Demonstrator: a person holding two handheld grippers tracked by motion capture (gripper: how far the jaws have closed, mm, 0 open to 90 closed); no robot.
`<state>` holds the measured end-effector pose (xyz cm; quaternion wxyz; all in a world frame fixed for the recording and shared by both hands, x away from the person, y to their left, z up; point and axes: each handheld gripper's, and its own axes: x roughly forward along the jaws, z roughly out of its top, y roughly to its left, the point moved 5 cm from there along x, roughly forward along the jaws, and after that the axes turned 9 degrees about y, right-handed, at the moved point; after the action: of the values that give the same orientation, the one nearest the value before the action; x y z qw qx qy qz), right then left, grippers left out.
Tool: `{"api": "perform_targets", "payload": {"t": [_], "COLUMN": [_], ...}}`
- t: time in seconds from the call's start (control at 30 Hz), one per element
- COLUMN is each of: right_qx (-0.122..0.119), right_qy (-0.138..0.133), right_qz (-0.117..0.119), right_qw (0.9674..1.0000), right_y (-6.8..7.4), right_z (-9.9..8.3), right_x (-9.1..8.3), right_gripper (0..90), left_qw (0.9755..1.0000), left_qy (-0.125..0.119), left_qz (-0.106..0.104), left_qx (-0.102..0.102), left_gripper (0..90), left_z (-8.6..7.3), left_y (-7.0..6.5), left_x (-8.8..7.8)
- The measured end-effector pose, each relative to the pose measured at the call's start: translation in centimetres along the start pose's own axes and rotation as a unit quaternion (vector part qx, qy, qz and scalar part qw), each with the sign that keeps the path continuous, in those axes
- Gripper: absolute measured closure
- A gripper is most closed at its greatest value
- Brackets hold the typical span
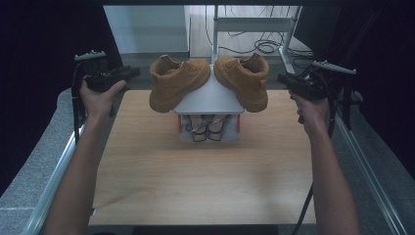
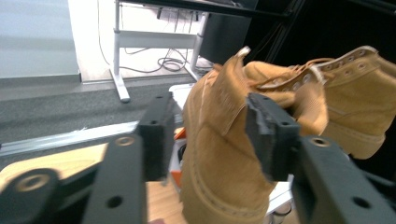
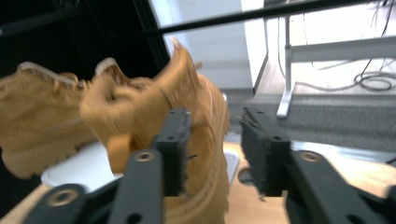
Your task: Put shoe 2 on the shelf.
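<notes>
Two tan boots on grey shelf top point(image 1: 209, 98), centre of frame: left boot point(image 1: 176, 82) and right boot point(image 1: 243, 78), toes meeting, heels overhanging the sides. Sandals point(image 1: 205, 128) on lower shelf. Left gripper point(image 1: 133, 73) near left boot's heel; right gripper point(image 1: 283, 78) near right boot's heel. Wooden table point(image 1: 205, 181) below.

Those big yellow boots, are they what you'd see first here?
Yes. Two tan suede boots, the left boot and the right boot, sit tilted on top of a small grey shoe rack at the far middle of the wooden table. A pair of strappy sandals hides on the shelf below. The left gripper and the right gripper point at the boots' heels from either side.
</notes>
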<state>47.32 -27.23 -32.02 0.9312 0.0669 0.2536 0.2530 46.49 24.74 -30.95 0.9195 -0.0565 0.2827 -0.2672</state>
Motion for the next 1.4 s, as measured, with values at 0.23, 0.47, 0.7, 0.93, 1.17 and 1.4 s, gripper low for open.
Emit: {"api": "perform_targets", "payload": {"t": [0.23, 0.47, 0.7, 0.93, 1.17, 1.4], "right_qx": [-0.017, -0.041, -0.055, -0.065, -0.087, -0.090], "right_qy": [0.030, 0.059, 0.075, 0.084, 0.081, 0.078], "right_qz": [-0.013, -0.049, -0.059, -0.059, -0.085, -0.074], "right_qw": [0.9993, 0.9962, 0.9939, 0.9926, 0.9893, 0.9901], "right_y": [-0.6, -0.8, -0.4, 0.2, 1.1, 2.2], "right_z": [-1.5, -2.7, -3.4, -3.5, -3.3, -3.0], "right_x": [1.0, 2.5, 3.9, 4.9, 5.5, 5.9], "right_gripper": [85.0, 89.0, 89.1, 89.0, 89.2, 89.3], "left_qw": [0.9992, 0.9983, 0.9974, 0.9970, 0.9972, 0.9973], "left_qy": [0.040, 0.057, 0.072, 0.075, 0.075, 0.070], "left_qz": [-0.005, -0.013, -0.005, -0.017, -0.001, 0.003], "left_qx": [-0.002, -0.005, 0.004, 0.005, 0.009, 0.023], "left_gripper": [85.1, 89.7, 89.7, 89.7, 89.7, 89.7], "left_z": [-2.0, -3.5, -4.3, -4.3, -4.1, -3.7], "left_y": [0.8, 1.1, 0.9, -0.2, -0.6, -1.8], "left_x": [1.5, 3.1, 4.5, 5.5, 5.6, 6.2]}}
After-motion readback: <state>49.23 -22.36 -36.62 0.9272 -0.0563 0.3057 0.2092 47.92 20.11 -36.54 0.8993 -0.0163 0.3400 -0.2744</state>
